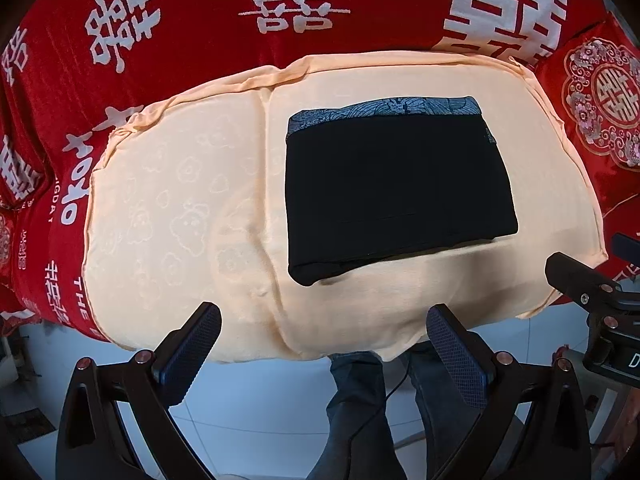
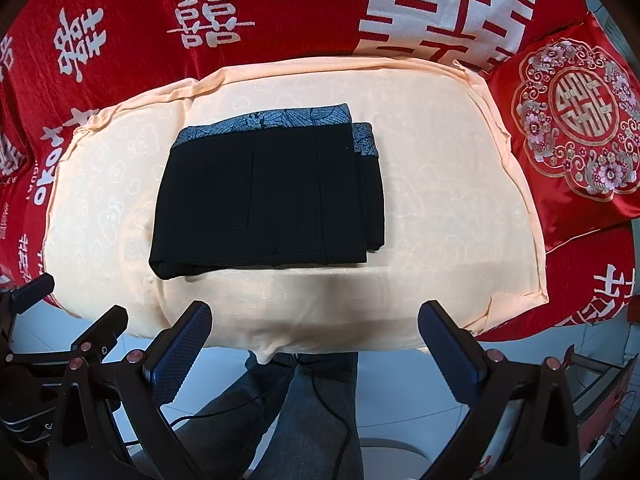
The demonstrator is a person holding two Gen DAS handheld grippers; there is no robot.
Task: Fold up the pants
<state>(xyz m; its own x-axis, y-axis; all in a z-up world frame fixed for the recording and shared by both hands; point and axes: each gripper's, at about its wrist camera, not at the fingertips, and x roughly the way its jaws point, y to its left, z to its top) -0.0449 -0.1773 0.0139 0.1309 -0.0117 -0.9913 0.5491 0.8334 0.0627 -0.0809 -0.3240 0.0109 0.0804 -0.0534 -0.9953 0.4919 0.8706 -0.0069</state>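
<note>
The black pants (image 2: 268,196) lie folded compactly mid-cushion (image 2: 460,208), so both the left gripper (image 1: 324,344) and right gripper (image 2: 316,340), jaws apart and empty near the cushion's front edge, should only square stray edges.

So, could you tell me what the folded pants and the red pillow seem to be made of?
The pants look like matte black woven cloth with a grey patterned waistband, no sheen visible. The red pillow looks like satin: it shines, and its floral medallion seems embroidered, though that could be print.
</note>
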